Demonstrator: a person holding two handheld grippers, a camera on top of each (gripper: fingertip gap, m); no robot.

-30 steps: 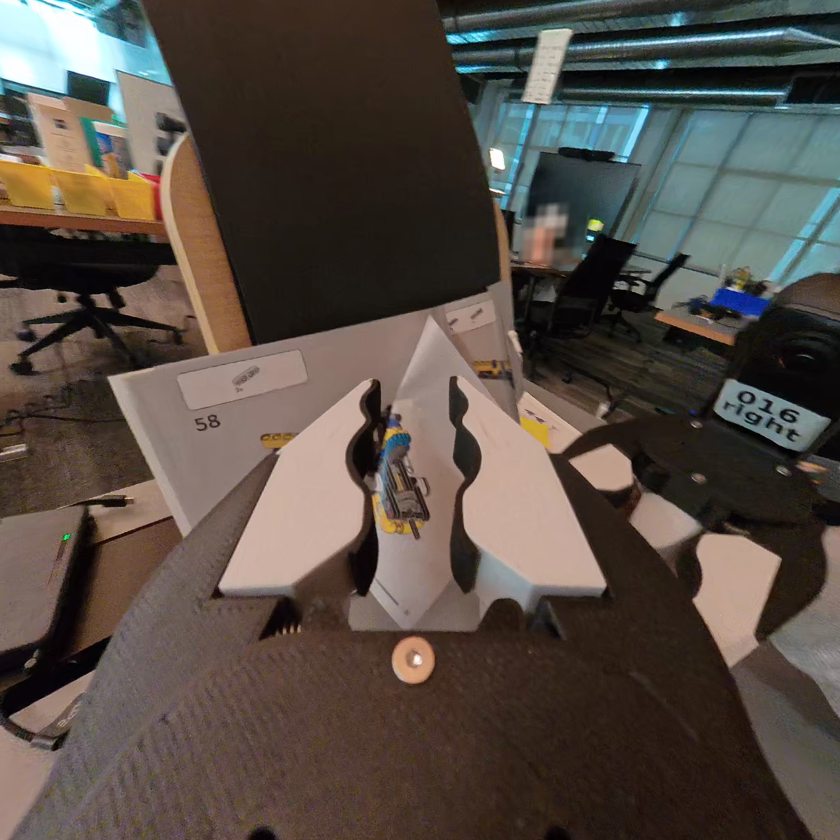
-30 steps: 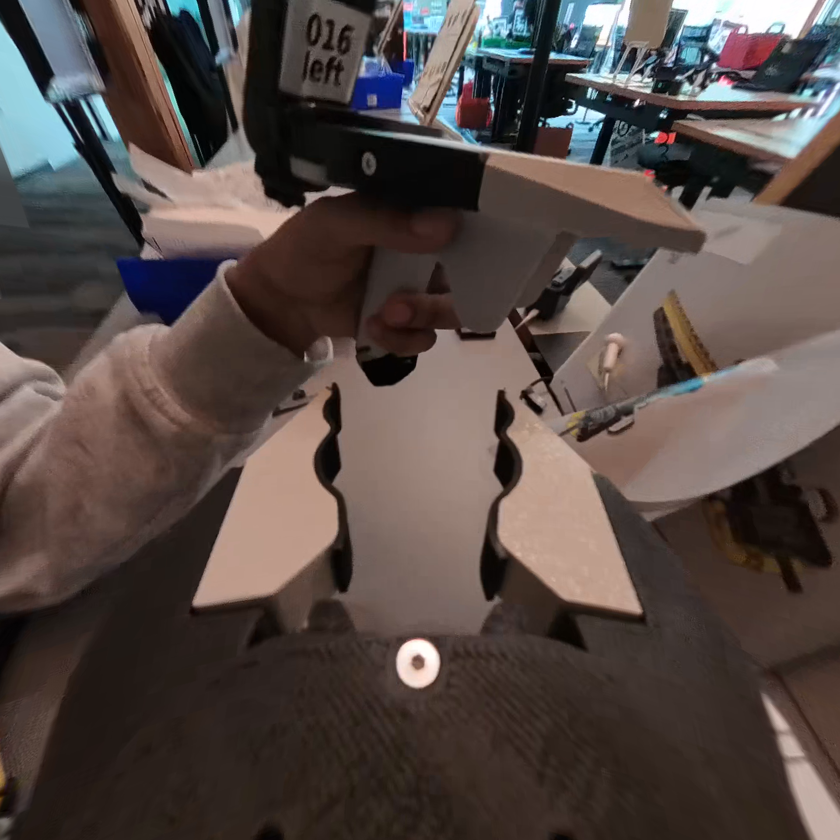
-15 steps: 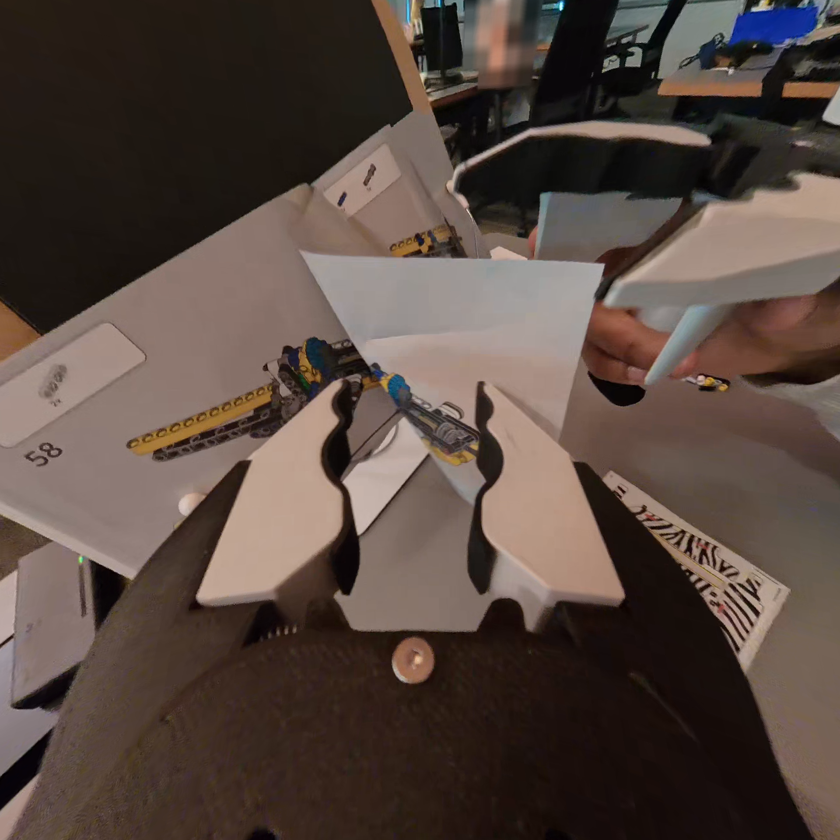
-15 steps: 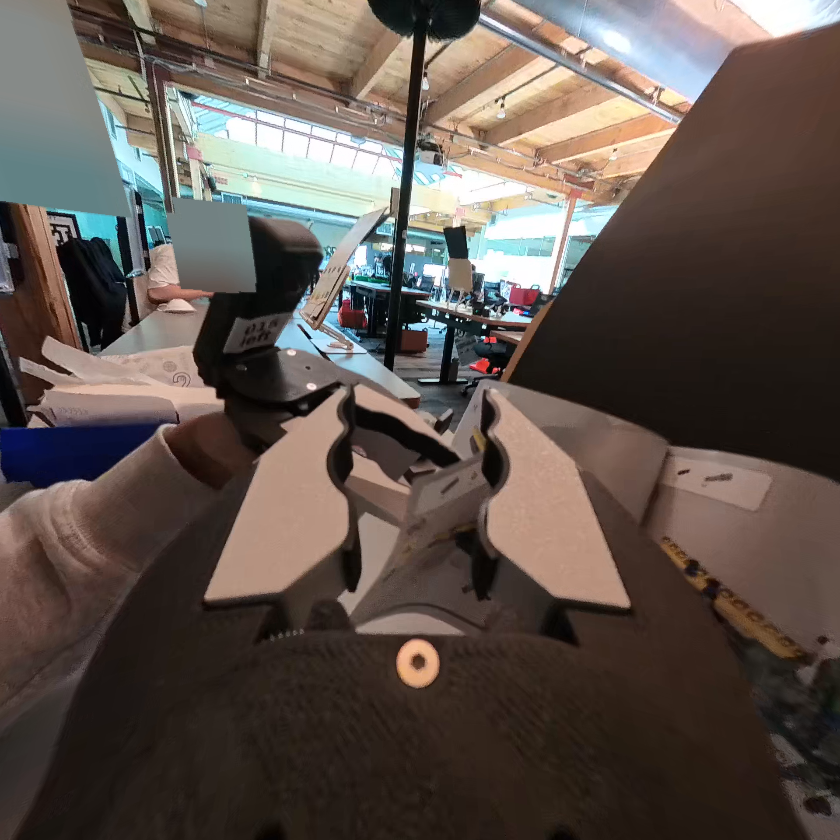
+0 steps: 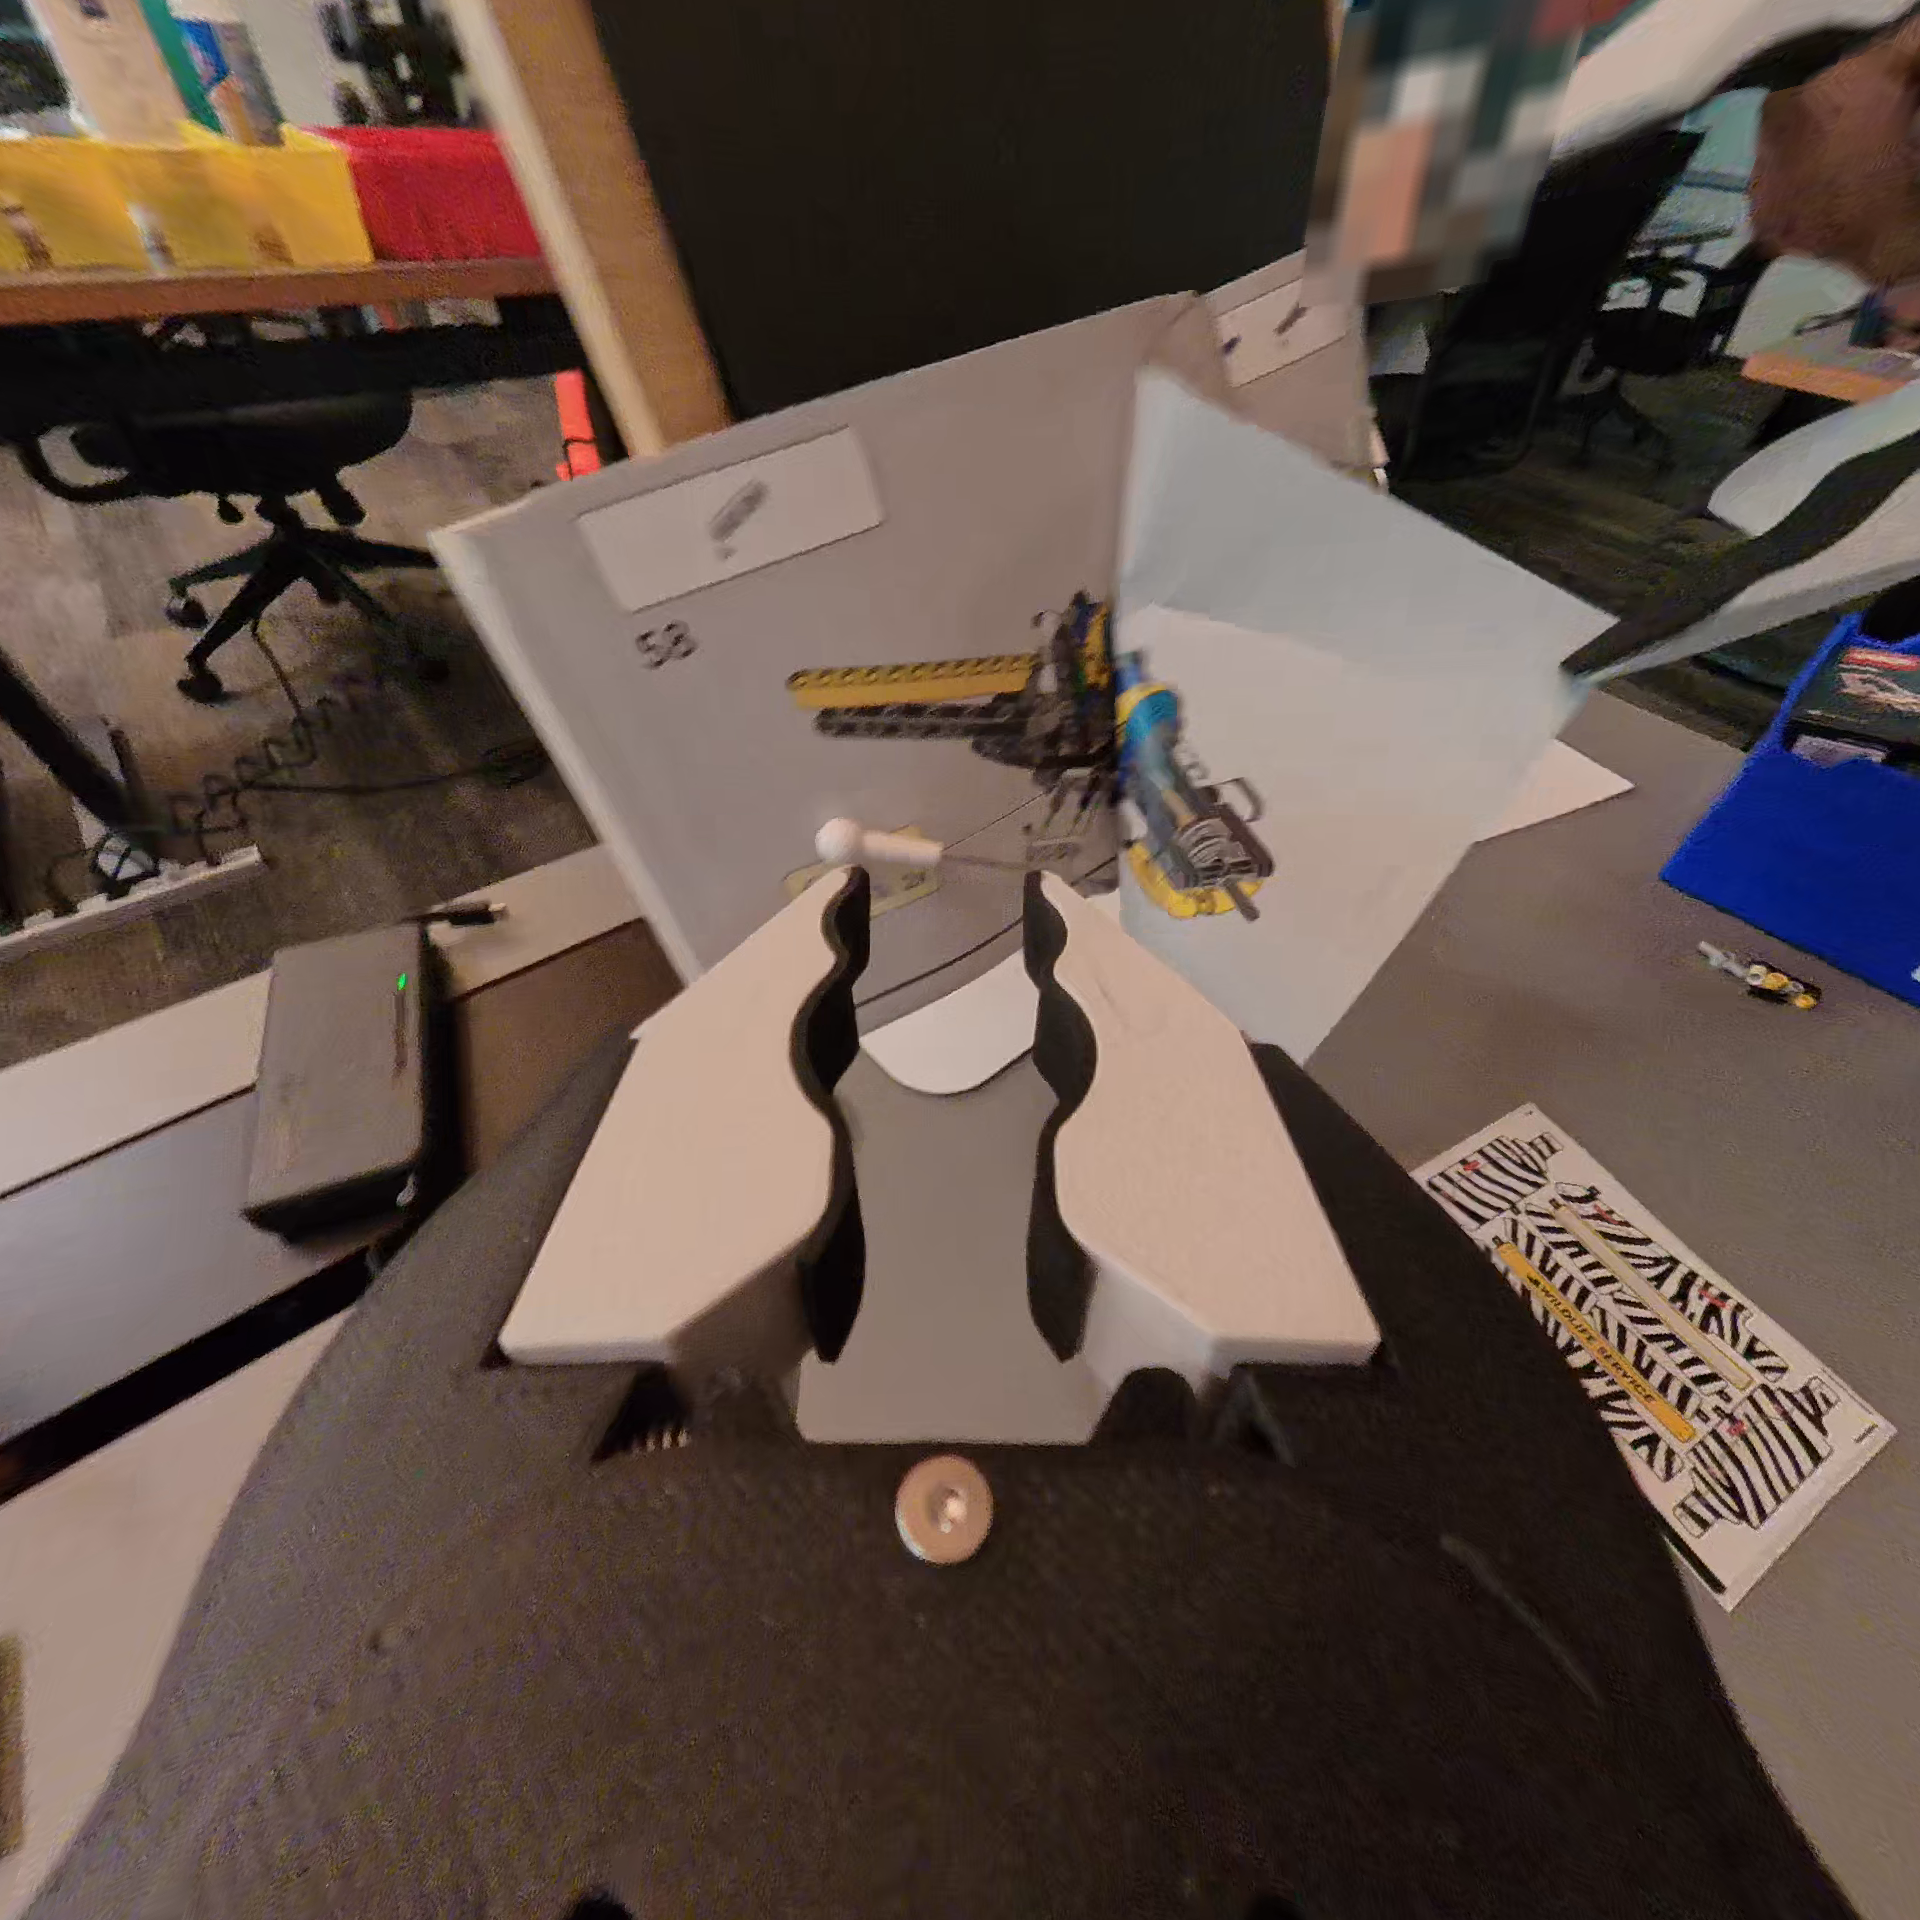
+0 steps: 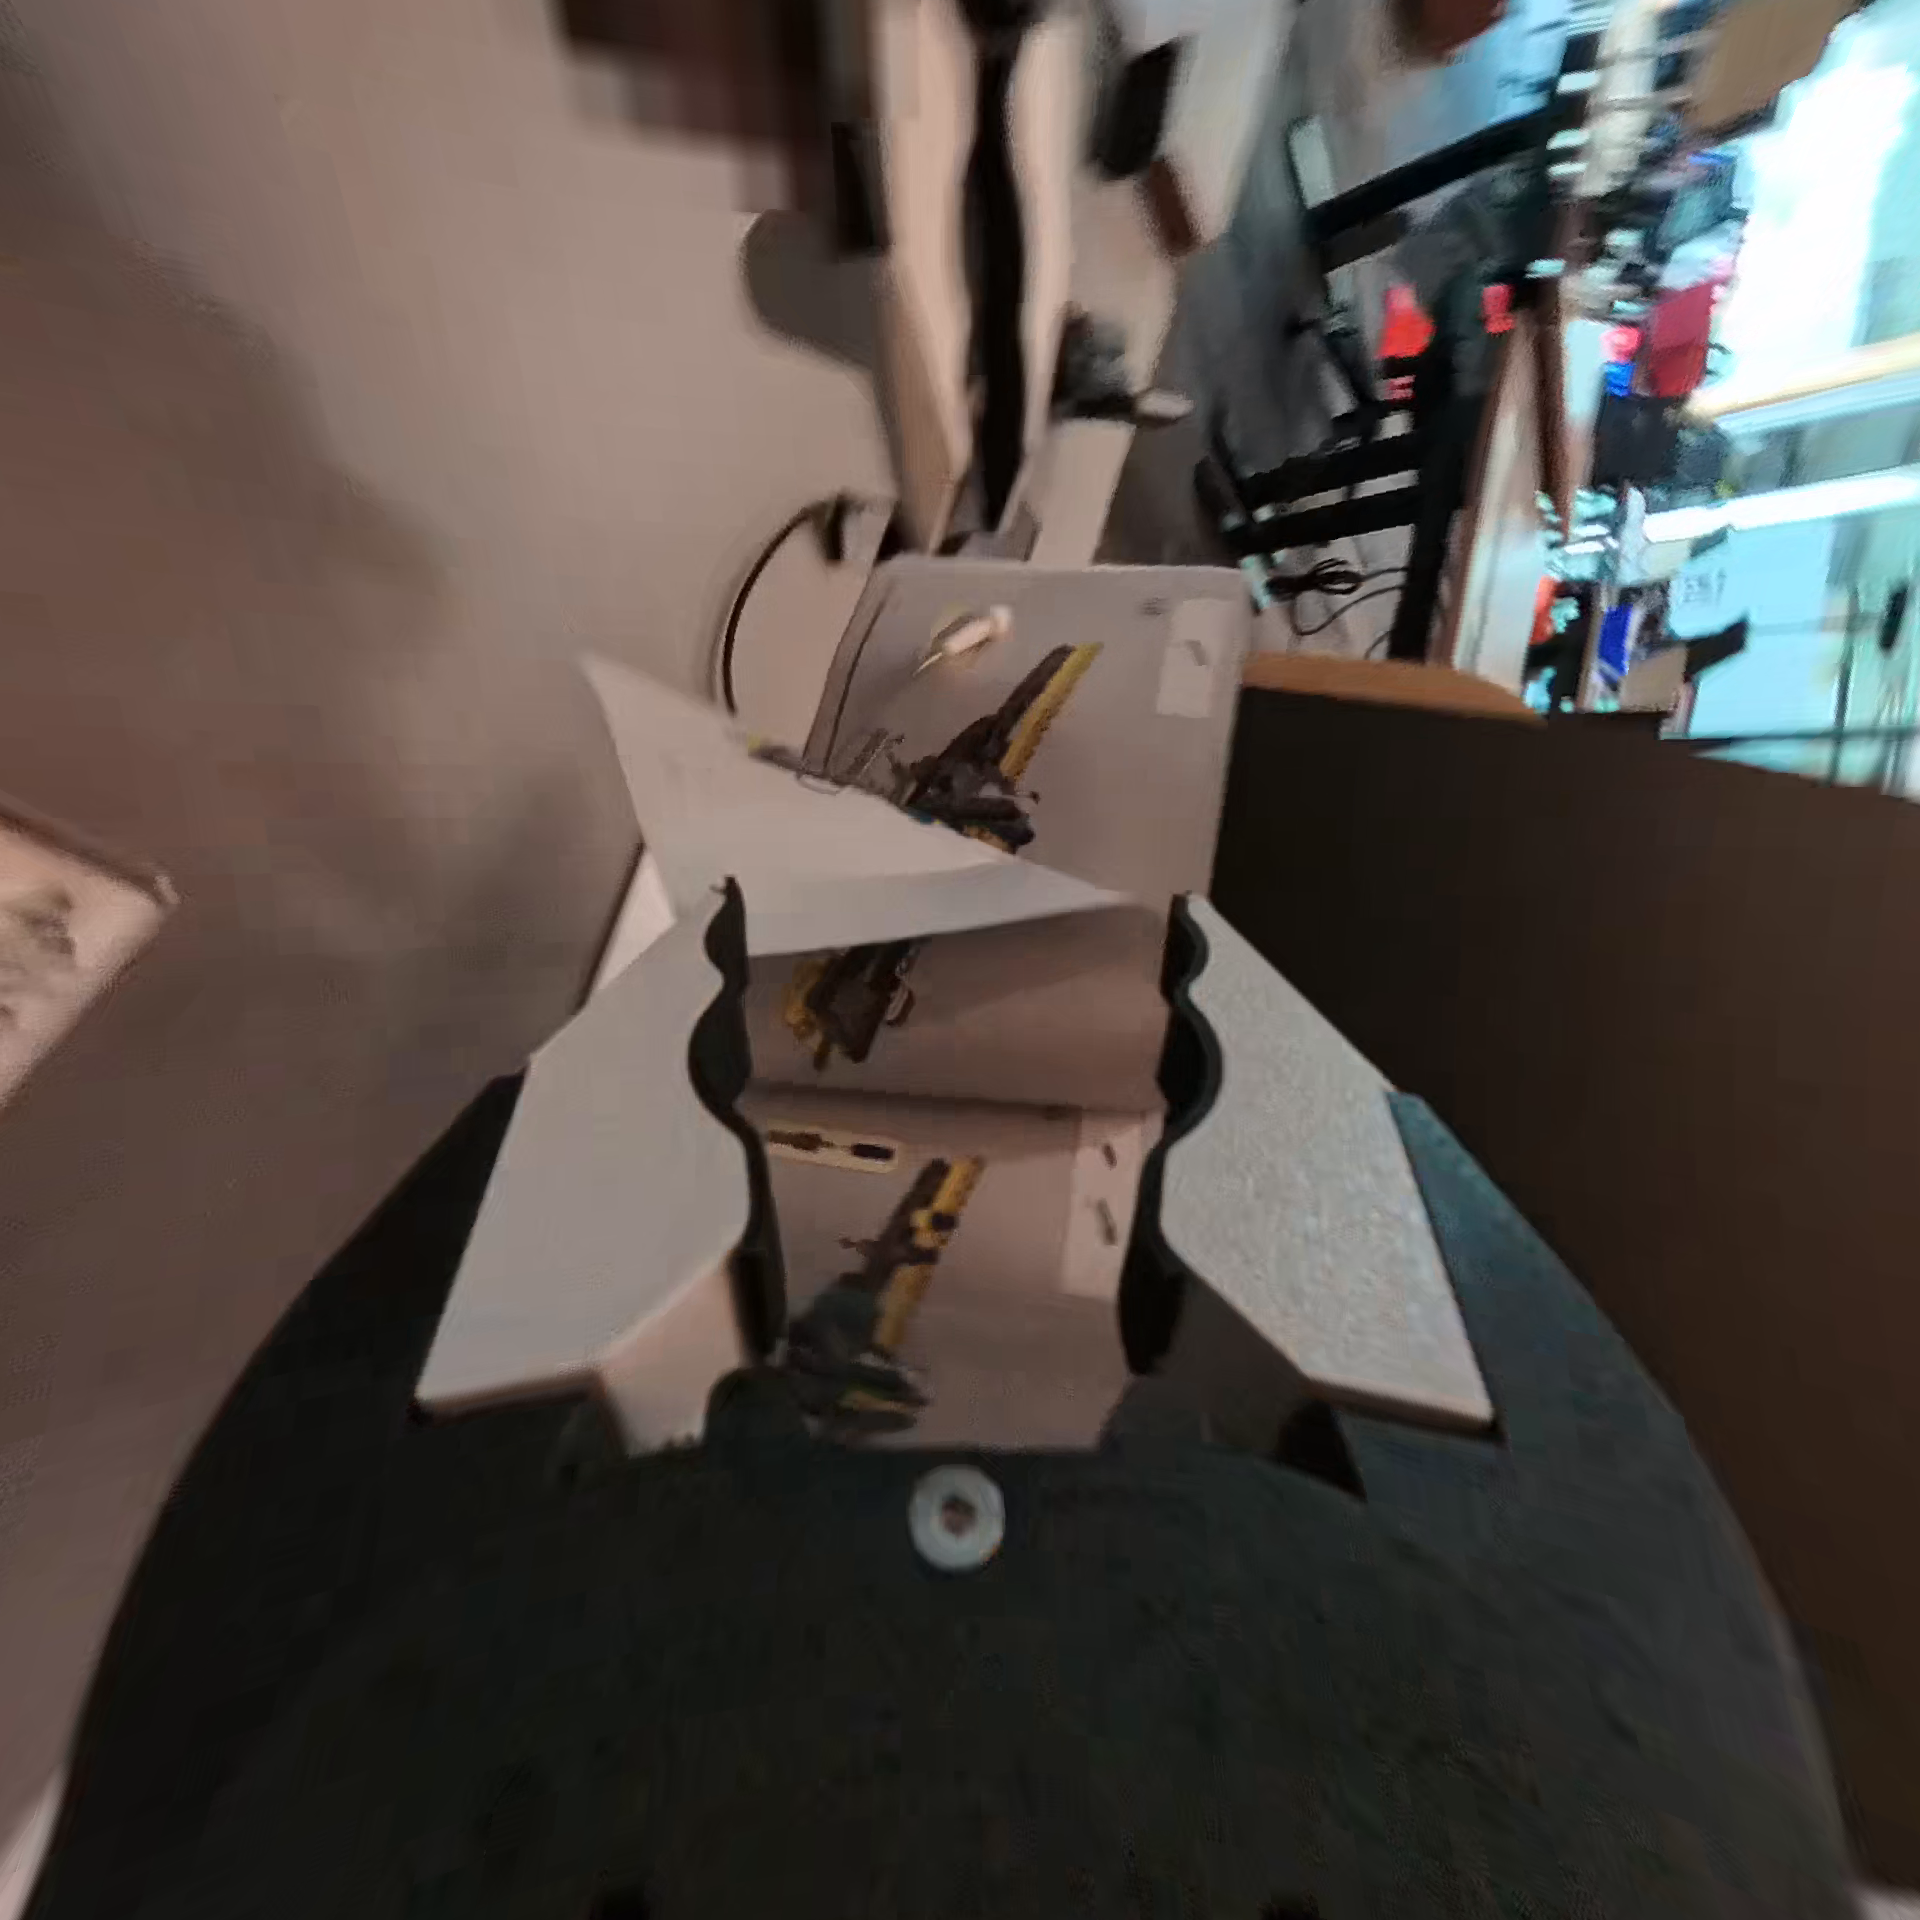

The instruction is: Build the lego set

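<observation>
The Lego instruction booklet [image 5: 727, 727] stands open against a black panel [image 5: 935, 187], showing a picture of a yellow beam model. One page [image 5: 1330, 727] curls out from it to the right. My left gripper [image 5: 945, 894] is open and empty, just in front of the booklet's lower edge. My right gripper [image 6: 956, 914] is open wide, with the curled page [image 6: 883, 862] lying between its fingers; the view is rolled and blurred. In the left wrist view its finger [image 5: 1766, 561] touches the page's right edge.
A zebra-striped sticker sheet [image 5: 1652, 1340] lies on the grey table to the right. A blue bin [image 5: 1818, 831] and a small Lego piece [image 5: 1761, 977] sit at the far right. A black device with a green light [image 5: 343, 1070] lies to the left.
My right gripper's jaws have widened and its view has rolled sideways onto the booklet. My left gripper's jaws have narrowed a little, and the curled page has swung right.
</observation>
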